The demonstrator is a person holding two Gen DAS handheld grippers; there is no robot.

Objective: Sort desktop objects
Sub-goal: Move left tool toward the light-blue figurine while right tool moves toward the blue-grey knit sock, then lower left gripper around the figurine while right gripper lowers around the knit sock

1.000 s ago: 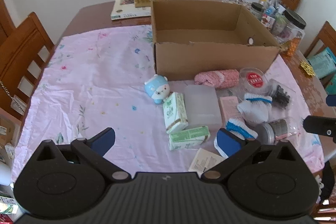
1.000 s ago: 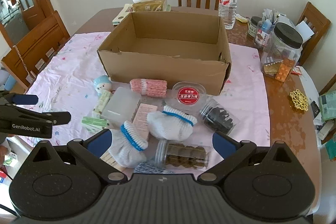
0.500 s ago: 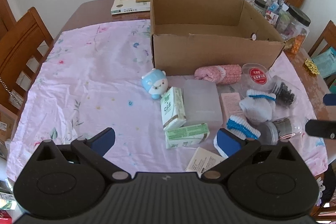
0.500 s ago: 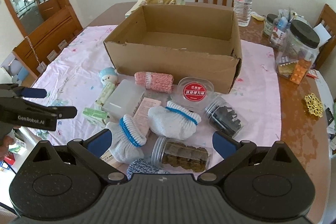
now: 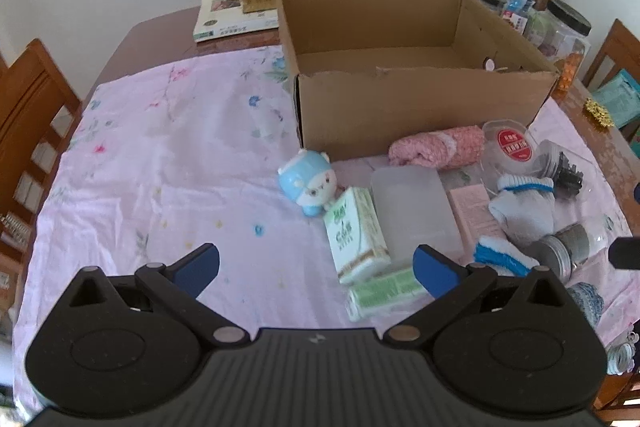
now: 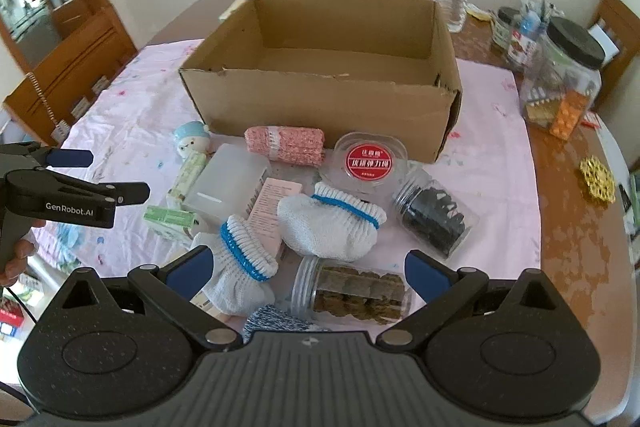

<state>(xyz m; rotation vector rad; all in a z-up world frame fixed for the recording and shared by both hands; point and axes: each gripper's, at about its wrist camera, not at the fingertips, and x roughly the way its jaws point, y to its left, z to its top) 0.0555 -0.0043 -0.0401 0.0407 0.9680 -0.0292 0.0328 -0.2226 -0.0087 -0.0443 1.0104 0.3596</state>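
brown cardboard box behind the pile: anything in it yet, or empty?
Empty as far as visible. The brown cardboard box is open-topped, and both wrist views show only bare floor inside; the strip behind its near wall is hidden.

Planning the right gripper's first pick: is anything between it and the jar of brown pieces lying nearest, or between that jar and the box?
Nothing visible lies between the right gripper and the jar; its jaws are open. On the way to the box lie a white sock and the red-lidded tub, so the jar likely must be lifted over them.
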